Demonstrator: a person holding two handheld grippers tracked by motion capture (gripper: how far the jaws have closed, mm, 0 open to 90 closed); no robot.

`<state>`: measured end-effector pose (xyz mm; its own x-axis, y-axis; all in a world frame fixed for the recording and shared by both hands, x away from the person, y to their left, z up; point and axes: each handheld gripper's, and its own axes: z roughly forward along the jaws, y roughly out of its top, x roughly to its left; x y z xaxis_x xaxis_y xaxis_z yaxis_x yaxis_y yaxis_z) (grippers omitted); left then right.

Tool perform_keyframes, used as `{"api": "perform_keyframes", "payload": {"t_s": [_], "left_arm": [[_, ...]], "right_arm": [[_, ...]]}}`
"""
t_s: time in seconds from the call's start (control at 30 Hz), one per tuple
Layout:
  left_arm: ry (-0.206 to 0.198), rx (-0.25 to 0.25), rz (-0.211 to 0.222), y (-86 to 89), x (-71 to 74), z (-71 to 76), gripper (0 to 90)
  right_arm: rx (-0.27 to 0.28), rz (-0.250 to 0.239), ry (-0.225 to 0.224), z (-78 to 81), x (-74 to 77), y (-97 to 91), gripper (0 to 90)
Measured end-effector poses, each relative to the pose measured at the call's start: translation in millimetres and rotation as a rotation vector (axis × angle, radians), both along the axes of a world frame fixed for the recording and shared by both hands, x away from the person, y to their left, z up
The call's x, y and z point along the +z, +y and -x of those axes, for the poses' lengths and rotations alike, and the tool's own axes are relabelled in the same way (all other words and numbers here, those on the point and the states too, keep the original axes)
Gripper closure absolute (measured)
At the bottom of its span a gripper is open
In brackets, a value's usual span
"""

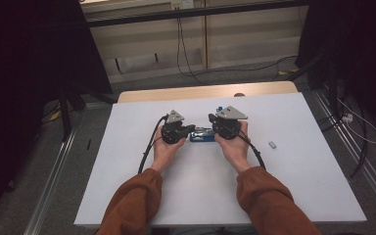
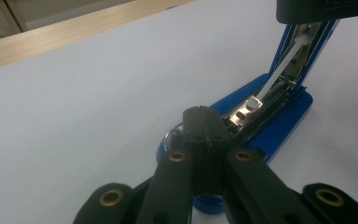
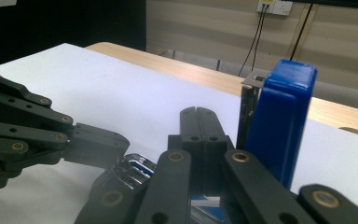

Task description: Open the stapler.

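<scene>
A blue stapler (image 1: 201,135) lies in the middle of the white table (image 1: 127,161), swung open. Its blue top arm (image 3: 284,112) stands upright and its metal magazine (image 2: 261,100) lies bare over the blue base (image 2: 286,123). My left gripper (image 1: 192,129) comes in from the left, and its jaws (image 2: 204,112) are shut with nothing between them, tips at the stapler's front end. Opposite, my right gripper (image 1: 210,129) is also shut (image 3: 199,112), and the raised arm stands just to its right. The left gripper's fingers (image 3: 98,147) reach the shiny metal end.
A small grey piece (image 1: 272,144) lies to the right of the hands. A wooden strip (image 1: 205,91) runs along the table's far edge. Cables (image 1: 186,63) and dark curtains lie beyond.
</scene>
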<state>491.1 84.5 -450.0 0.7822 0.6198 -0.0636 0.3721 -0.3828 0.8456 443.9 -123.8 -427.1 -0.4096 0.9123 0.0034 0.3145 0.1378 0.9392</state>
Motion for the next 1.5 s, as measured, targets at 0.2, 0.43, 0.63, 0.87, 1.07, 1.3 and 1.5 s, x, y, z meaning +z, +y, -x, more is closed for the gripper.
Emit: {"api": "perform_keyframes", "payload": {"t_s": [0.2, 0.43, 0.63, 0.87, 1.07, 1.3, 1.5], "left_arm": [[-0.003, -0.001, -0.002, -0.3, 0.1, 0.2, 90.0], [-0.003, -0.002, -0.003, -0.2, 0.0, 0.3, 90.0], [-0.006, -0.005, -0.003, -0.1, -0.1, 0.1, 90.0], [0.0, -0.004, 0.003, 0.4, -0.3, -0.2, 90.0], [0.002, -0.004, 0.004, 0.5, -0.3, -0.3, 90.0], [0.012, 0.001, 0.011, 0.8, -0.5, -0.2, 90.0], [0.01, 0.002, 0.013, 0.7, -0.7, 0.1, 90.0]], "right_arm": [[-0.007, -0.002, -0.003, 0.6, -0.1, -2.1, 90.0], [-0.006, -0.021, 0.005, 1.1, 0.1, -6.6, 90.0], [-0.019, -0.021, -0.003, 2.0, -0.7, -8.7, 90.0], [-0.02, -0.023, 0.0, 2.7, -0.7, -12.8, 90.0], [-0.03, -0.027, 0.007, 3.4, -1.2, -19.2, 90.0], [-0.035, -0.027, 0.014, 5.0, -2.3, -25.0, 90.0], [-0.039, -0.028, 0.02, 5.5, -2.5, -29.2, 90.0]]}}
